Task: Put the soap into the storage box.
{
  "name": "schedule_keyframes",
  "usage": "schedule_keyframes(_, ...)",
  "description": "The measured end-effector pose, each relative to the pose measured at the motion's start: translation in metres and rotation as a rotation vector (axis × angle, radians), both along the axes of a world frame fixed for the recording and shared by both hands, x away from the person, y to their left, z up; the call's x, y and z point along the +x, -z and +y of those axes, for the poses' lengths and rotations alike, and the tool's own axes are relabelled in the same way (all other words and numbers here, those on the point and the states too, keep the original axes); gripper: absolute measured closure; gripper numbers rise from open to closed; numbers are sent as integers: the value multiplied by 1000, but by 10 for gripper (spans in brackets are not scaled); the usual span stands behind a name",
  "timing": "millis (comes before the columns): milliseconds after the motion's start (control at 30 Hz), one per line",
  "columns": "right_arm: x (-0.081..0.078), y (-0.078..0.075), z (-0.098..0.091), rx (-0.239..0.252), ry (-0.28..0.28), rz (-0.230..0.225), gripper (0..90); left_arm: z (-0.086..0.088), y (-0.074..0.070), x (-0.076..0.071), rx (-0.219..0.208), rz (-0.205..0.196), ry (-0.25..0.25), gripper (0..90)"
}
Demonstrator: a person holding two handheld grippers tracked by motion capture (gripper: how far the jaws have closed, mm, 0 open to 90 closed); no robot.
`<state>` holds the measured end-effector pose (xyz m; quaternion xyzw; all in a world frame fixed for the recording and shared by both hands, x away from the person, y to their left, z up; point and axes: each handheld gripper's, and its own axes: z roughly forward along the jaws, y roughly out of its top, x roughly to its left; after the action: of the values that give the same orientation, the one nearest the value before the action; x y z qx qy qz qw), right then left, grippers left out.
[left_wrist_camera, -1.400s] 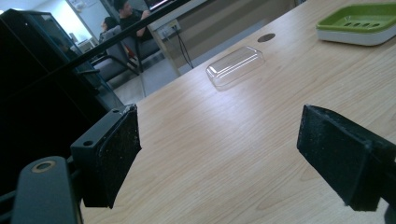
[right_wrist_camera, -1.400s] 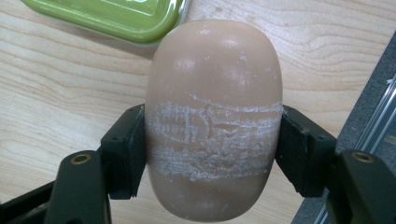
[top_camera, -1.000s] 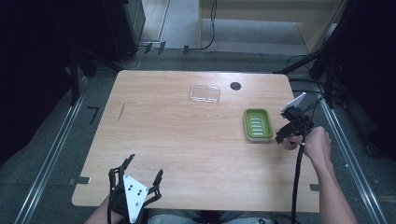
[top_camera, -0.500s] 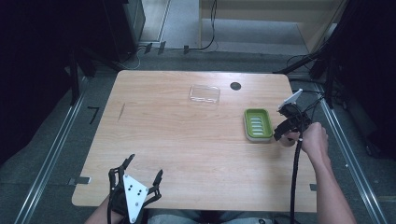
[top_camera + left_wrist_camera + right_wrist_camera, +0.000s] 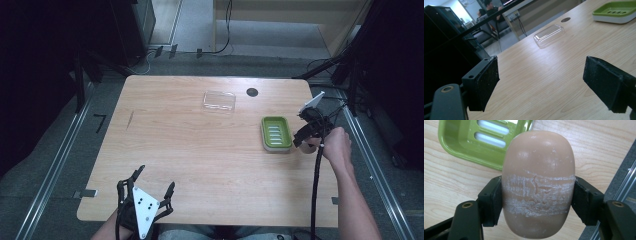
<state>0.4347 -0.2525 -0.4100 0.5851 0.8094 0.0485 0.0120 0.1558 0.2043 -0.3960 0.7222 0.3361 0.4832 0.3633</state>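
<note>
Right gripper view: soap point(image 5: 538, 182) between jaws

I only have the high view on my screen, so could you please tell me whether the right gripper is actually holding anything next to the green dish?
Observer: Yes. In the right gripper view, the right gripper is clamped on a tan bar of soap, one jaw against each side.
Operator: Thank you. Does the soap look fresh?
Observer: No. A band of whitish scuffs and cracks runs across its middle, level with the jaws.
Operator: And is the soap already over the green soap dish?
Observer: Not fully. The dish lies beyond the soap and off to one side, with bare table below the jaws.
Operator: Is the left gripper carrying anything?
Observer: No. Its jaws stand wide apart, nothing between them.
</note>
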Motion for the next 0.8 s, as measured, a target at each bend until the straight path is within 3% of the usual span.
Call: schedule_keyframes(800, 23, -5, 20, 14, 3, -10, 334, 0, 0, 0, 1, -2, 0, 139)
